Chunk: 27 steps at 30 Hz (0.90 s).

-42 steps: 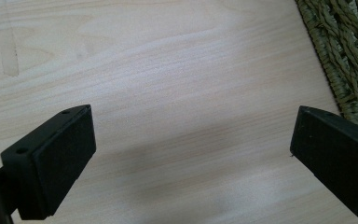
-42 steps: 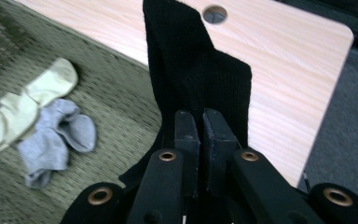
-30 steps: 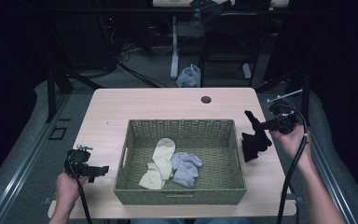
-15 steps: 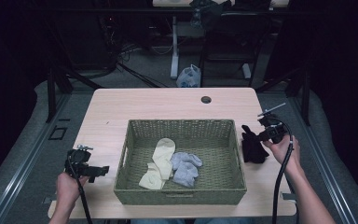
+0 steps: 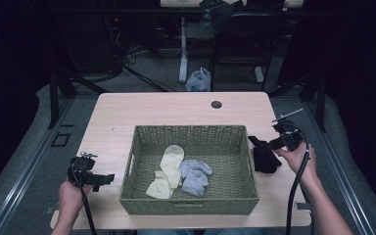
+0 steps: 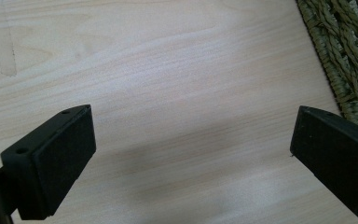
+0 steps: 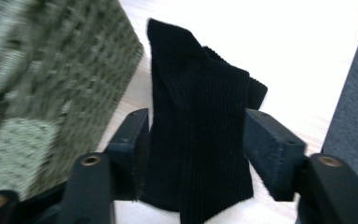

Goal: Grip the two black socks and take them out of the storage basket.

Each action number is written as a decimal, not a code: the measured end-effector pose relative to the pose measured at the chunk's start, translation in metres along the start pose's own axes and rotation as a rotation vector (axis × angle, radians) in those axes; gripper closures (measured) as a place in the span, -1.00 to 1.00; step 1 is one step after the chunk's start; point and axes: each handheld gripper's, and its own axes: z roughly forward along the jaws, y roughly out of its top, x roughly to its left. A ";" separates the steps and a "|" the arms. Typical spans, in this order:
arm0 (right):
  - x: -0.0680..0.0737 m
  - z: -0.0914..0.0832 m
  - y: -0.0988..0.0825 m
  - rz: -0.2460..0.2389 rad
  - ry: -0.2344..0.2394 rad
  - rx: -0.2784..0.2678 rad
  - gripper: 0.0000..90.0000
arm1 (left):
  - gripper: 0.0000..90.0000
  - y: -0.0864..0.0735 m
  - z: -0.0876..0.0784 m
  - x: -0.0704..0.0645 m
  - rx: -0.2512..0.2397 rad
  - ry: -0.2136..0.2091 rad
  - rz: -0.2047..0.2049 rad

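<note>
A black sock [image 5: 263,155] lies on the table [image 5: 176,107] near its right edge, just beside the right wall of the woven basket [image 5: 191,131], which sits toward the front middle of the tabletop. In the right gripper view the ribbed sock [image 7: 200,140] stands between the two jaws of the right gripper [image 7: 193,154]; the left jaw touches its fabric, the right jaw stands beside it, and whether they are pressed tight on it cannot be told. From the high view the right gripper [image 5: 276,143] is held by the right hand [image 5: 298,157], the forearm coming up from the front right corner and angling inward, the tool pointing left toward the basket. Inside the basket lie a cream sock [image 5: 168,169] and, touching it on its right, a pale blue sock [image 5: 195,175]. At the front left corner the left hand [image 5: 71,193] holds the left gripper [image 5: 106,179] low over the table, aimed at the basket's left wall; its jaws [image 6: 191,158] are spread wide over bare wood, holding nothing.
</note>
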 end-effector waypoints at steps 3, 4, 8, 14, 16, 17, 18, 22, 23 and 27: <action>0.001 -0.012 -0.004 0.000 0.015 -0.034 -0.26 | -0.99 0.000 0.000 0.000 -0.005 0.003 0.000; 0.002 -0.016 -0.006 0.001 0.022 -0.046 -0.29 | -0.99 0.000 0.000 0.000 -0.005 0.004 0.000; 0.006 -0.028 -0.013 -0.017 0.048 -0.070 -0.42 | -0.99 0.000 0.000 0.000 -0.006 0.005 0.000; 0.010 -0.043 -0.026 -0.045 0.073 -0.078 -0.57 | -0.99 0.000 0.000 -0.001 -0.007 0.003 -0.001; 0.011 -0.047 -0.030 -0.053 0.080 -0.085 -0.61 | -0.99 0.000 0.000 -0.001 -0.008 0.004 -0.001; 0.011 -0.049 -0.033 -0.062 0.081 -0.087 -0.63 | -0.99 0.000 0.000 -0.001 -0.002 0.001 0.000; 0.011 -0.050 -0.036 -0.064 0.078 -0.086 -0.64 | -0.99 0.000 0.000 -0.001 -0.001 0.001 0.000; 0.011 -0.056 -0.049 -0.067 0.084 -0.094 -0.68 | -0.99 0.001 0.000 -0.001 -0.003 0.000 0.002; 0.010 -0.056 -0.052 -0.073 0.085 -0.089 -0.69 | -0.99 0.001 0.000 -0.001 -0.003 0.000 0.002; 0.009 -0.056 -0.066 -0.064 0.087 -0.095 -0.73 | -0.99 0.001 0.001 -0.001 -0.003 0.002 0.002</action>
